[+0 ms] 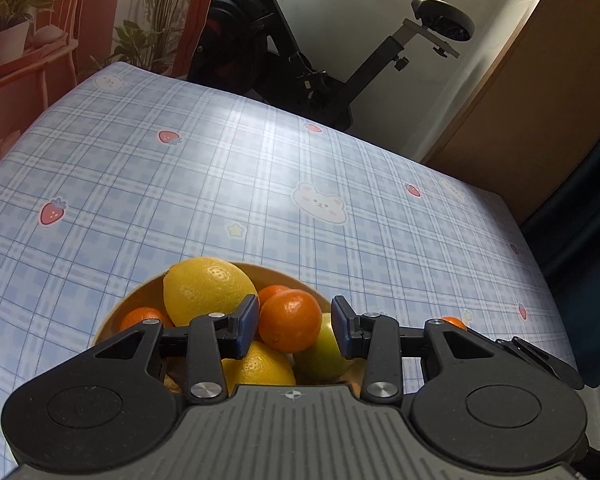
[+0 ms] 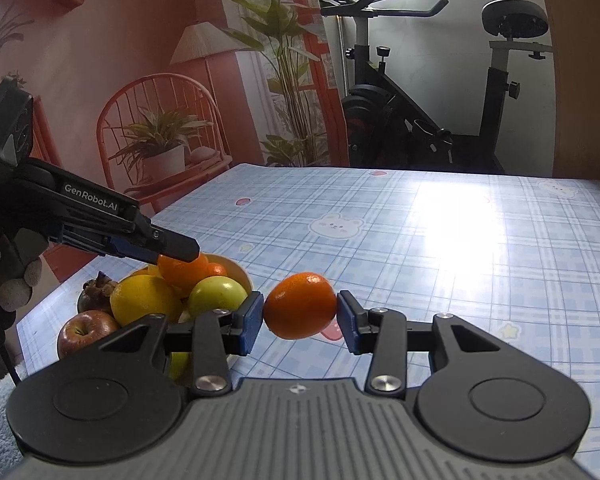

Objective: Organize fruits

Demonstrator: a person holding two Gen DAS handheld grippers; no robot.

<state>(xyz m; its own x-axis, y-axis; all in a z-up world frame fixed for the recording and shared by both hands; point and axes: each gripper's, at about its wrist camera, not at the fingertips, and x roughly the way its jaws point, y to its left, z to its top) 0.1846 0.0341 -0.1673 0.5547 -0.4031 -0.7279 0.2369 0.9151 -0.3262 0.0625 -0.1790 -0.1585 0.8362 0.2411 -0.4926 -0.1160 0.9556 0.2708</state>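
A tan bowl (image 1: 140, 292) holds lemons (image 1: 208, 288), small oranges and a green apple (image 1: 324, 352). My left gripper (image 1: 294, 326) hangs over the bowl, open, with an orange (image 1: 290, 320) between its pads; the left pad touches it and the right pad stands apart. In the right wrist view the left gripper (image 2: 180, 250) sits on top of that orange (image 2: 180, 270). My right gripper (image 2: 300, 316) is shut on another orange (image 2: 300, 306), held just right of the bowl (image 2: 236, 270) above the table.
A red apple (image 2: 84, 332) and a dark mangosteen (image 2: 96, 294) lie on the table left of the bowl. The blue checked tablecloth (image 2: 440, 248) stretches ahead. An exercise bike (image 2: 420, 112) stands behind the table's far edge.
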